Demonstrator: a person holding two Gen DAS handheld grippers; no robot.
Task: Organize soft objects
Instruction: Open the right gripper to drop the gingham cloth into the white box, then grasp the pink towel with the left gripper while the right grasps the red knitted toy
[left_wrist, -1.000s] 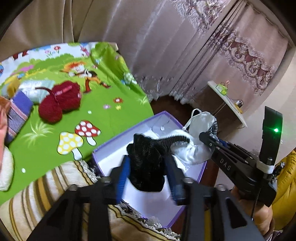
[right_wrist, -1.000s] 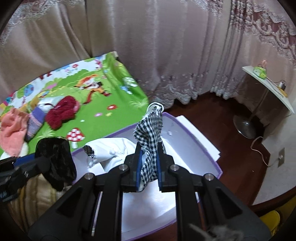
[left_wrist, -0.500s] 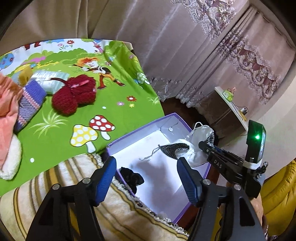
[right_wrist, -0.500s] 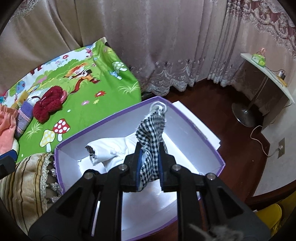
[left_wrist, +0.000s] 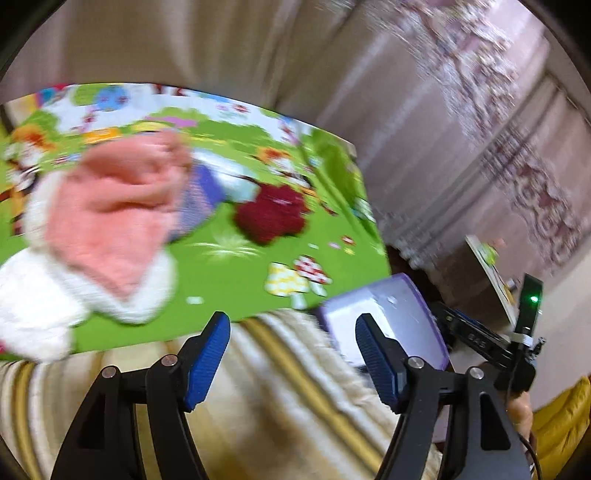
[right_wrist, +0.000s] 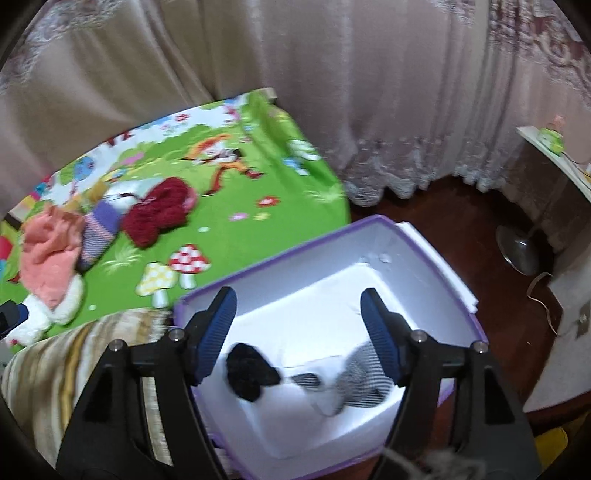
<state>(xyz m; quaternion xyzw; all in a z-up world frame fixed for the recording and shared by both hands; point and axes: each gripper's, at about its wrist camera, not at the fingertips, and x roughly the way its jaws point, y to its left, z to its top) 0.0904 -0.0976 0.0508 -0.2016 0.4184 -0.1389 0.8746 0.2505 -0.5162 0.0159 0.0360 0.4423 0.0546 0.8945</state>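
Right gripper (right_wrist: 297, 330) spread wide and empty above the purple-rimmed box (right_wrist: 436, 258). Inside, near the front, black soft item (right_wrist: 249, 371) beside the checked cloth (right_wrist: 360, 380). Left gripper (left_wrist: 291, 354) likewise wide, empty, over a striped cushion (left_wrist: 280, 402). Farther off on the green cartoon mat (left_wrist: 236, 280): white fluffy item (left_wrist: 33, 306) under pink cloth (left_wrist: 110, 206), striped purple sock (right_wrist: 98, 232), dark red knit (left_wrist: 271, 214). Beyond, curtains (right_wrist: 332, 74).

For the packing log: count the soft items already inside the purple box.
2: a black fuzzy piece at the box's near-left, and a checkered cloth at its near-right. Others may be hidden.
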